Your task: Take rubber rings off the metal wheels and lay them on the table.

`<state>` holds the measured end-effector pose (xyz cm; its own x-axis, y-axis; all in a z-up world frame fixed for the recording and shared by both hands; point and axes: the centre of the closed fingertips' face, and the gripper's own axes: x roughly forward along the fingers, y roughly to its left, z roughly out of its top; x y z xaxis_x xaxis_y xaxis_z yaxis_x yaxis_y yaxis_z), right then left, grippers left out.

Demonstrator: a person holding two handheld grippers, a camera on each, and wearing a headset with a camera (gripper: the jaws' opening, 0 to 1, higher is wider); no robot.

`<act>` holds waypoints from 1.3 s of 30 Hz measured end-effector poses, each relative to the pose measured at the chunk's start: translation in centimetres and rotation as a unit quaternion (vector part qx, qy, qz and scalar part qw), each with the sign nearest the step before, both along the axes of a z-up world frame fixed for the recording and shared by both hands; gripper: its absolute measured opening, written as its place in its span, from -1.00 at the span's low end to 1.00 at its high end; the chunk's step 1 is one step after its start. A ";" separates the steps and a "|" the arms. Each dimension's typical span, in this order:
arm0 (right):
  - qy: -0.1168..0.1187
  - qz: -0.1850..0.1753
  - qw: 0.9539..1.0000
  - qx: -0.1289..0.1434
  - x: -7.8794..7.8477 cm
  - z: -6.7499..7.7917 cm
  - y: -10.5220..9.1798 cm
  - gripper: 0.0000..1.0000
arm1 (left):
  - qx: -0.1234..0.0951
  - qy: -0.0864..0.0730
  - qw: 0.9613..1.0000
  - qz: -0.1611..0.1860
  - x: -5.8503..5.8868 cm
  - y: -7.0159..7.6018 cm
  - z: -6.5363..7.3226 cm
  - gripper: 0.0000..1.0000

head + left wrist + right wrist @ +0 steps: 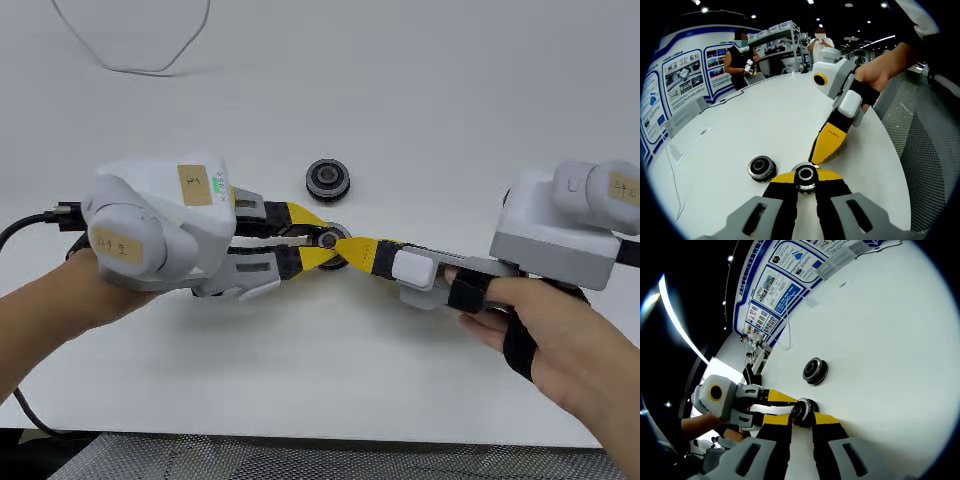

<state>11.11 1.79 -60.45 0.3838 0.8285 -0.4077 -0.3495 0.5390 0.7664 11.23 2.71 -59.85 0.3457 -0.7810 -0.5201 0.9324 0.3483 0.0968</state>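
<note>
The left gripper (805, 179) has its jaws narrow on a metal wheel (805, 176) and the right gripper (802, 416) pinches the same wheel from the opposite side, so stripping looks in hand: next, peel its rubber ring (337, 264) free, while a second wheel (328, 179) waits on the surface (420, 110) beyond the jaws

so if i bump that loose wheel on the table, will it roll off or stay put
Probably stays put: the loose wheel seems to lie on its flat face, so a nudge would likely slide it on the smooth white table rather than roll it. It looks like metal with a dark rubber ring, so likely stiff and heavy for its size.
</note>
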 end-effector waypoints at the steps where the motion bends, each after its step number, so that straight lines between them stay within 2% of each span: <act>1: 0.000 0.000 1.000 -0.001 0.0 0.0 0.0 -0.67 | 0.000 0.000 1.000 0.000 0.0 0.0 0.0 -0.75; 9: -0.001 -0.004 1.000 -0.001 0.4 -0.1 -0.4 -0.84 | -0.001 0.000 1.000 0.001 0.0 0.0 0.0 -0.75; 14: 0.002 0.000 1.000 -0.003 0.4 -0.3 -0.1 -0.86 | -0.001 0.000 1.000 0.001 0.0 0.0 0.0 -0.75; 17: -0.011 0.009 1.000 -0.023 0.4 -0.4 -0.1 -0.89 | -0.001 0.000 1.000 0.001 0.0 0.0 0.0 -0.75; 22: -0.017 0.018 0.999 -0.032 0.4 -0.3 -0.1 -0.89 | -0.001 0.000 1.000 0.001 0.0 0.0 -0.1 -0.75; 31: -0.016 0.013 0.999 -0.039 0.5 -0.3 -0.3 -0.95 | 0.000 -0.001 1.000 0.002 0.0 0.1 -0.1 -0.75; 39: 0.000 0.011 0.999 -0.047 0.5 -0.2 -0.3 -0.96 | 0.001 -0.002 1.000 0.003 0.1 0.2 -0.2 -0.75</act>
